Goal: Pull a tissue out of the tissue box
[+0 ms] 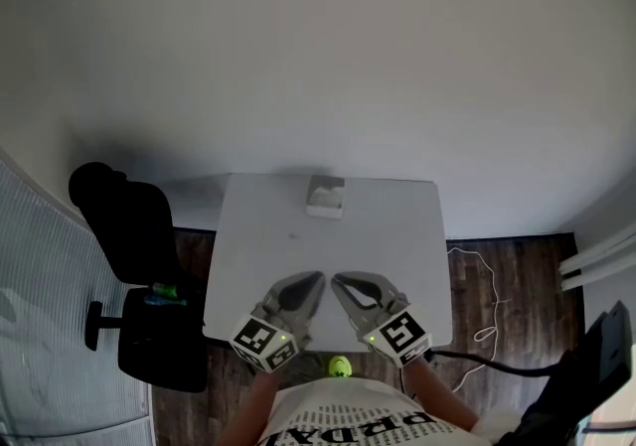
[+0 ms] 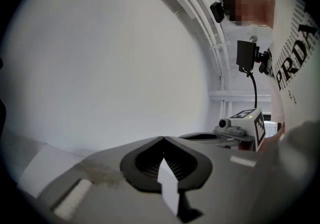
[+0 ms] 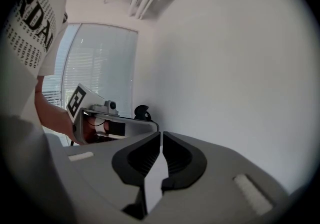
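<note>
1. Nearest, the left gripper [image 1: 316, 278] and the right gripper [image 1: 338, 279] sit over the near edge of the worktop [image 1: 397, 235]. They are side by side, with their tips angled in toward each other and close together.
2. Left jaws: closed tip to tip, with nothing between them. Right jaws: closed in the same way except for a hairline slit, and holding nothing.
3. Judgement: this reads as a ready posture before the reach. Both tools are empty and set symmetrically, so either one can lead.
4. Beside the near half, a black chair [image 1: 134, 235] stands off the worktop's left side. A cable [image 1: 489, 320] lies on the floor [image 1: 507, 270] to the right. Neither is in the reach path.
5. The box [image 1: 326, 197] rests at the middle of the worktop's far edge, well apart from both grippers and roughly on the line between them. That central position suits an approach from either side.
6. The box is too small in the head view to tell whether a tissue stands out of its top.
7. Judgement: the pulling jaws must open before they can pinch a sheet. A light box may lift with the tissue, so the other gripper will probably need to steady it.
8. Farthest, a plain wall [image 1: 328, 57] rises behind the box.
</note>
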`<state>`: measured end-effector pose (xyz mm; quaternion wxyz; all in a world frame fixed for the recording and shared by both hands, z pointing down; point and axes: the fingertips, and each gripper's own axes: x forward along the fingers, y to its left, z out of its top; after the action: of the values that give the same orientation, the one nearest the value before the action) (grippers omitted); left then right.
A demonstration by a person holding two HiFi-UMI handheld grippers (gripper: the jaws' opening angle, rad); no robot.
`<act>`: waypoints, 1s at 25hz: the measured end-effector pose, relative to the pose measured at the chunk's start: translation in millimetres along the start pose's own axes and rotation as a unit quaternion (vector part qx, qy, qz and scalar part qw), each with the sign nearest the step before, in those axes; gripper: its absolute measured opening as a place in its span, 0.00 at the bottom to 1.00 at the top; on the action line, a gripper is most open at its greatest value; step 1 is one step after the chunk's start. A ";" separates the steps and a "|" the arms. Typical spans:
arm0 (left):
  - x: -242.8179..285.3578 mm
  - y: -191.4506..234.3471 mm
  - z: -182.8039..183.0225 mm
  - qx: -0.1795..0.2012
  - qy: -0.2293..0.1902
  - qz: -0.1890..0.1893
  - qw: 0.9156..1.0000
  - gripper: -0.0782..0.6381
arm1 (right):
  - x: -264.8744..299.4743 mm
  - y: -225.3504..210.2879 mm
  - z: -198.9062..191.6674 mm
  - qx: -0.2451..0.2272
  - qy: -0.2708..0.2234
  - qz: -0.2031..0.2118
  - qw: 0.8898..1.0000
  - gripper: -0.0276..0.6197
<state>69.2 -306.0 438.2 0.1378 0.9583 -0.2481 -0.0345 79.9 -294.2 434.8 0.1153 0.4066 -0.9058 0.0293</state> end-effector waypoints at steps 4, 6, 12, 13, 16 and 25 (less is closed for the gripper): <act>2.7 19.7 8.6 0.001 -0.001 -0.010 1.000 0.10 | 18.2 -5.6 4.7 0.003 0.001 -0.010 1.000 0.06; 3.3 27.1 12.6 0.002 -0.001 -0.015 1.000 0.10 | 26.3 -8.1 7.6 0.004 0.001 -0.015 1.000 0.06; 3.7 49.1 22.1 0.003 -0.001 -0.028 1.000 0.10 | 49.6 -14.8 15.6 0.003 0.004 -0.027 1.000 0.06; 3.5 52.6 23.2 0.002 -0.001 -0.030 1.000 0.10 | 53.1 -16.1 16.4 0.002 0.005 -0.029 1.000 0.06; 4.6 65.4 25.1 -0.001 -0.002 -0.034 0.999 0.10 | 65.1 -21.5 17.3 0.002 0.012 -0.035 0.999 0.06; 7.6 96.7 25.1 -0.006 0.002 -0.042 0.999 0.10 | 95.8 -33.2 15.1 0.000 0.035 -0.046 0.998 0.06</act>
<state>27.4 -397.1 441.3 0.1419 0.9671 -0.2074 -0.0401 40.2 -388.4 441.1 0.1483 0.4465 -0.8816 0.0378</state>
